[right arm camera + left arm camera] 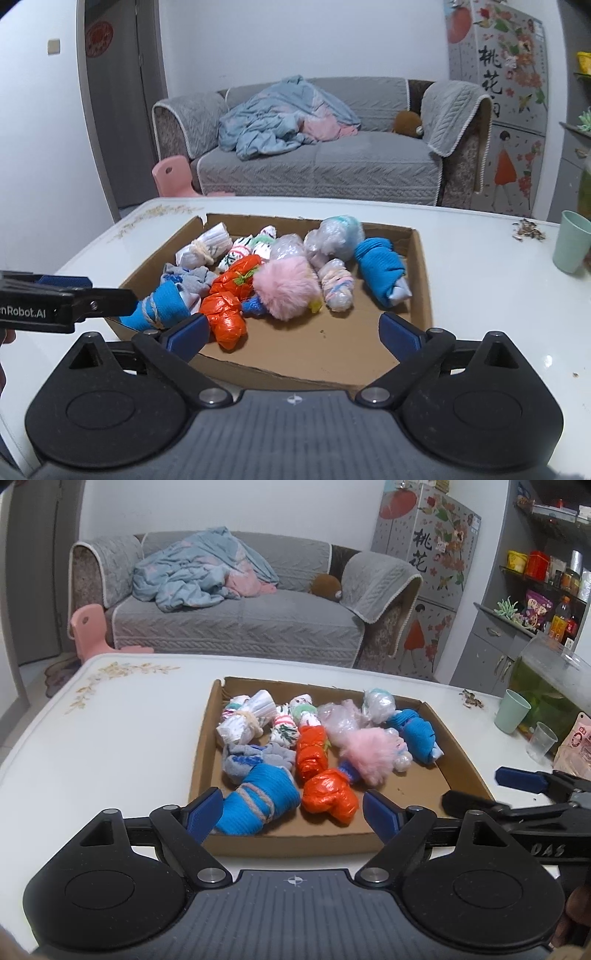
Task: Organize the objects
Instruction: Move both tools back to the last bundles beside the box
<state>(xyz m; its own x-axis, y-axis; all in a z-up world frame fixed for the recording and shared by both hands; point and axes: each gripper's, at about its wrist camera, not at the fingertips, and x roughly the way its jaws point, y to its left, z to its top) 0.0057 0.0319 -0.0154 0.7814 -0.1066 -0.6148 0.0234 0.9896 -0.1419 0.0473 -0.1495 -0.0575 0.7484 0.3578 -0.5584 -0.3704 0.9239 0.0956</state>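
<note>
Bundles of rolled socks and bags lie heaped in the cardboard tray (pixel 207 746) on the desk (pixel 110 738). Our left hand-held gripper (pixel 293 814) is spread wide and empty; just ahead, between its fingers, lies the blue bundle (pixel 258 801) (long axis slanting across the gap). Our right hand-held gripper (pixel 291 332), also spread and empty, faces bare cardboard, so we judge the left nearer.

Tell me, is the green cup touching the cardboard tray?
Apart. The right wrist view shows bare white table between the green cup and the cardboard tray.
</note>
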